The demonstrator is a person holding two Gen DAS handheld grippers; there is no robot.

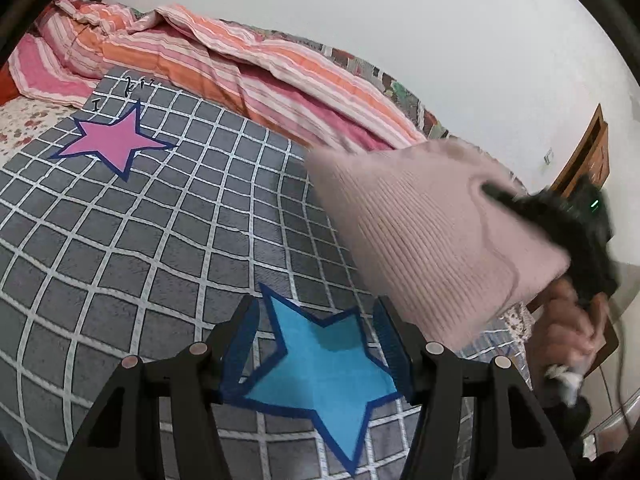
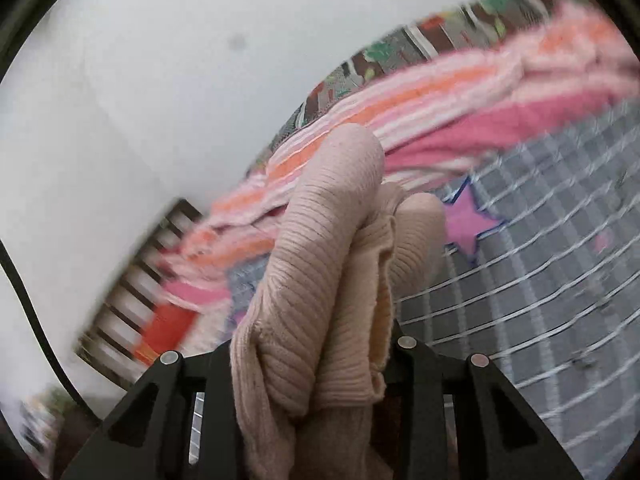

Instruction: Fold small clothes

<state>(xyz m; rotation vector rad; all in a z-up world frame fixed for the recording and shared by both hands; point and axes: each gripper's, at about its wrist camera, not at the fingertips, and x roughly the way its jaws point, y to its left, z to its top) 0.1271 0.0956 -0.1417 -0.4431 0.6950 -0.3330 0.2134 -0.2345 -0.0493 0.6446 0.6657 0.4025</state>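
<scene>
Pink knit garment (image 2: 320, 280) in raised right tongs (image 2: 316, 364)

A home bedroom: a bed (image 1: 120, 240) under a grey checked cover, a rumpled striped quilt (image 1: 240, 68) (pink and orange) along the white wall (image 1: 400, 20).

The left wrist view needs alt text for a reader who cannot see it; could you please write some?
The right gripper lifts a pale pink ribbed knit garment above a grey checked blanket. The open left gripper hovers over a blue star patch; a pink star patch lies beyond.
</scene>
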